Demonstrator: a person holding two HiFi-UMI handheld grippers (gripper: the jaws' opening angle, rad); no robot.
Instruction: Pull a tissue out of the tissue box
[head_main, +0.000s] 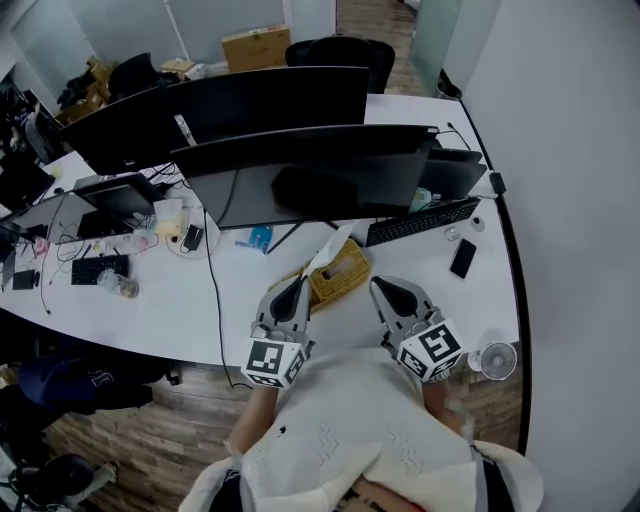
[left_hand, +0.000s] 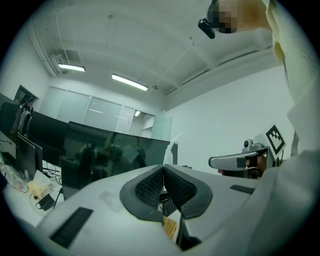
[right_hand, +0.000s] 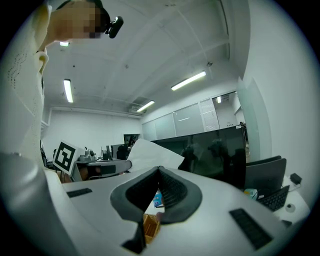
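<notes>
L side of the desk (head_main: 170, 310) is clutter: small keyboard (head_main: 99, 268), cables, cups, nothing to do w/ the job. The left gripper (head_main: 297, 286) hangs low near the person's body, tip just beside the near-L corner of the tissue box (head_main: 342, 276). In the left gripper view its pads (left_hand: 150, 186) are pressed together w/ nothing btwn them. The box is a yellow woven one, sitting in front of the monitors (head_main: 310, 175), and a white tissue (head_main: 329, 251) stands up out of its top slot, free of both grippers. The right gripper (head_main: 379, 288) sits just R of the box, jaws also closed tip to tip and empty; the sheet shows beyond them (right_hand: 150, 152). No loose sheet is in view, so this fits either a reach about to come or a sheet already drawn w/ the next one popped up; can't tell which. If a pull is due: open one gripper, pinch the sheet well below its tip, draw straight up and slow, w/ the other tip steadying the light box so it doesn't lift. Further R are a phone (head_main: 462, 258) and a small fan (head_main: 497, 360). Writing: only the square marker patterns on the cubes; no brand or label is legible anywhere.
</notes>
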